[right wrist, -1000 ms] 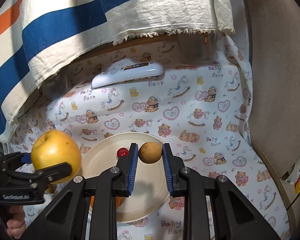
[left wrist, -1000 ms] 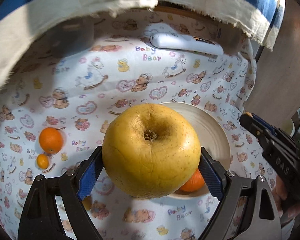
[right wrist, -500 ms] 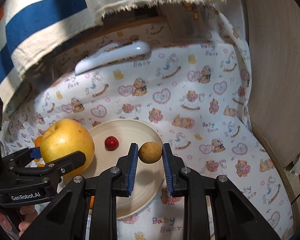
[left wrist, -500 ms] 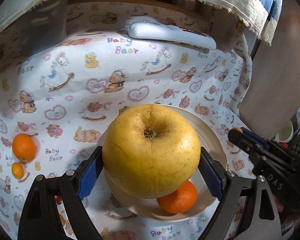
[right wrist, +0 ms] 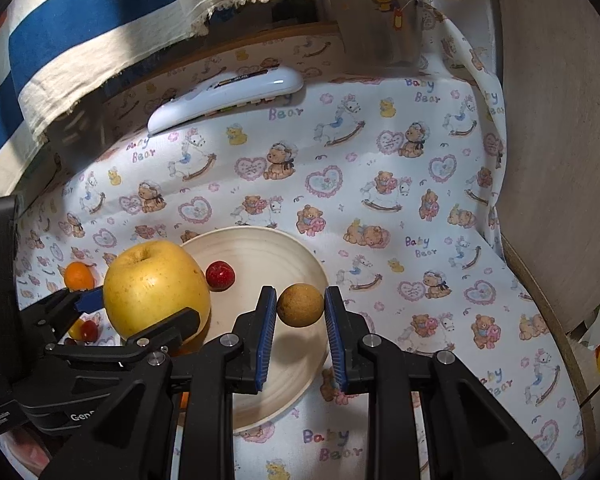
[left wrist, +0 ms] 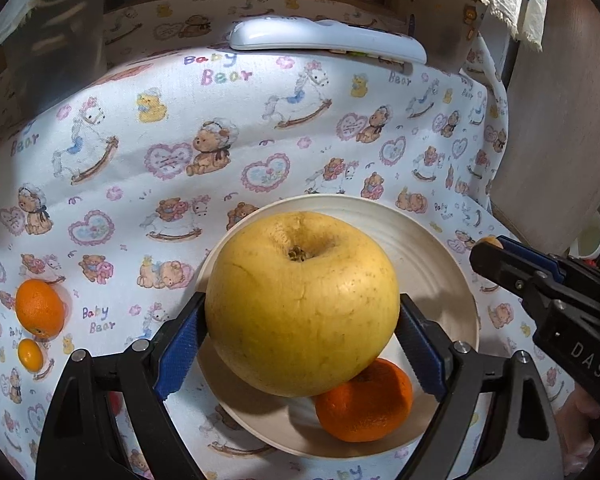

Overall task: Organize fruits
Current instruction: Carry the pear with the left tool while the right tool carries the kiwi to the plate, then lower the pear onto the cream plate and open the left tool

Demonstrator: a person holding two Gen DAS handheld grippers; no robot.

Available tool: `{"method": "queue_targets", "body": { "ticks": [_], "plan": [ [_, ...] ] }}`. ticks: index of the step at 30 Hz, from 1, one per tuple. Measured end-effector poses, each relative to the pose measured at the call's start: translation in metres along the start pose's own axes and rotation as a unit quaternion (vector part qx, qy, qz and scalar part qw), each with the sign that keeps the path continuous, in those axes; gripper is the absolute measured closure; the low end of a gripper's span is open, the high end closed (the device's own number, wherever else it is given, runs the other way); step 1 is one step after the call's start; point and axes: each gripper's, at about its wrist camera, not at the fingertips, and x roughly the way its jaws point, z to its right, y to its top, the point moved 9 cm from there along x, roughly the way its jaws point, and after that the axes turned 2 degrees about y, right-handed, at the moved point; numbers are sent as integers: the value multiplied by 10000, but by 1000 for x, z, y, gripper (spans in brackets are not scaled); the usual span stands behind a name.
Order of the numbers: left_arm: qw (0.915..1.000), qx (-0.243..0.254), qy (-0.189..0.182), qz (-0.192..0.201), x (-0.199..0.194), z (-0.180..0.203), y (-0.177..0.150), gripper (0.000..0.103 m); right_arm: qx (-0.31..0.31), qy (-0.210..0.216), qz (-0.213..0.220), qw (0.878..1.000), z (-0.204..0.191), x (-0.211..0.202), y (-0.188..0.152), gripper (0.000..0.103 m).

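over the cream plate [left wrist: 440,248], both my grippers carry fruit.

my left gripper [left wrist: 300,344] has its jaws spread wide and pressed on the big yellow apple [left wrist: 300,312], stem dimple up, held above the plate's near half with a mandarin [left wrist: 366,404] lying on the plate beneath it. my right gripper [right wrist: 300,320] pinches a small brown round fruit [right wrist: 300,305] between narrow-set jaws, above the plate's right edge. a red strawberry [right wrist: 220,275] sits on the plate. two oranges [left wrist: 39,308] wait on the bear-print cloth [left wrist: 260,128] to the left, well apart from the plate; a white remote [left wrist: 324,38] lies at the far edge.
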Motion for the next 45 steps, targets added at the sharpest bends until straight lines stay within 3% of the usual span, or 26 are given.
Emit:
{"method": "queue_targets", "body": {
  "ticks": [6,21,25,33,45],
  "plan": [
    [10000,18,68,14,2,1,-1,14,-88,-191,-79,9997,3,8,-3,77],
    [10000,-27,26,-24,2,-2,-1,13,-95,-179,-168,9997,2,12,-6,77],
    [9999,-139,-21,65,-4,-5,1,7,-77,-175,-169,9997,3,12,-5,77],
    [9997,-175,-76,158,-10,-6,4,4,-30,-242,-363,9990,7,20,-8,77],
    [9990,66,271,341,-16,-2,9,4,14,-334,-538,9980,15,25,-12,77]
  ]
}}
